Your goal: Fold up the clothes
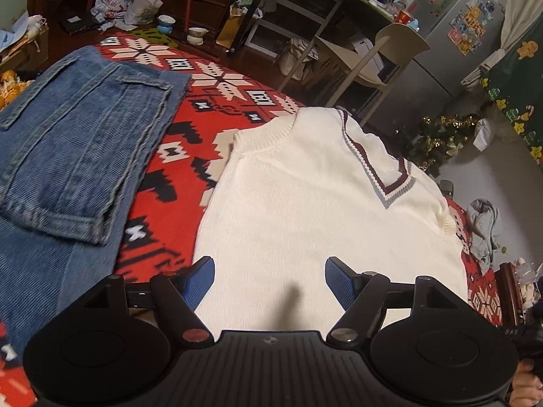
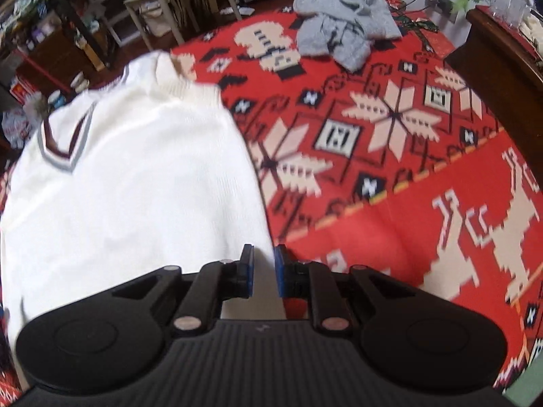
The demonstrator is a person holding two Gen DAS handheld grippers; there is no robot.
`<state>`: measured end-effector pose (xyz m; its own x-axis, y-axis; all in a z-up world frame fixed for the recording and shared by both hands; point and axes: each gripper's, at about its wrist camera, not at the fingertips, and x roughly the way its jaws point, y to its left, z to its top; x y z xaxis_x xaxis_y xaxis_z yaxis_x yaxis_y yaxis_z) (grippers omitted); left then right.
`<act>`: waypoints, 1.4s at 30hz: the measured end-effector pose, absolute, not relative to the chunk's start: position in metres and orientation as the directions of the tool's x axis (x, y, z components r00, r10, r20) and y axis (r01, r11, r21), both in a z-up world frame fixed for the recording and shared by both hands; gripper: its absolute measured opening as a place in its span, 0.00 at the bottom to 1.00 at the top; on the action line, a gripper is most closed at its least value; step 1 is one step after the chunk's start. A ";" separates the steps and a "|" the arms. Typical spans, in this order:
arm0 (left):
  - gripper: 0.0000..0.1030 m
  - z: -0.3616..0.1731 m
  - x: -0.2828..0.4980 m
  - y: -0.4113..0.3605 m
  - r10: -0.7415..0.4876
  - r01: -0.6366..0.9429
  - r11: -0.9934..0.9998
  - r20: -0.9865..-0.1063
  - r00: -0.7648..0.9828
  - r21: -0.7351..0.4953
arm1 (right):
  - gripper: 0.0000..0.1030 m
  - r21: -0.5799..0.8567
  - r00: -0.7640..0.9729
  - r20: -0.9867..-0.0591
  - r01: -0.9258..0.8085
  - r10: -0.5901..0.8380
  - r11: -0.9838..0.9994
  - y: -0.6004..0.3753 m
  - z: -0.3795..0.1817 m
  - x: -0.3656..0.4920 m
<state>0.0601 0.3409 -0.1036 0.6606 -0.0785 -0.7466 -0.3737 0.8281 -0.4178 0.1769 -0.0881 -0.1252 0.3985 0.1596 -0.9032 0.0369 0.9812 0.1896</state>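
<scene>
The left gripper (image 1: 269,273) hangs over the lower part of the white knit vest (image 1: 315,210), jaws wide apart, nothing between them. The right gripper (image 2: 264,264) has its pads a narrow gap apart at the vest's (image 2: 135,176) right edge, gripping nothing. The vest lies flat on the red patterned rug (image 2: 390,169). Folded jeans (image 1: 78,142) sit at the left; a grey garment (image 2: 342,17) lies crumpled at the top.

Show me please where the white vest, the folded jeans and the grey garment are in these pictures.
white vest (image 1: 305,224): left wrist view, on the plain knit below the V-neck.
folded jeans (image 1: 81,142): left wrist view, on the top denim layer.
grey garment (image 2: 342,17): right wrist view, on the middle of the crumpled heap.
</scene>
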 end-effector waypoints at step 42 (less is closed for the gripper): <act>0.69 -0.098 -0.007 0.335 -0.080 -0.445 0.772 -0.763 0.641 -0.455 | 0.10 0.159 0.320 -0.939 0.073 0.128 0.985 -0.123 -0.113 0.126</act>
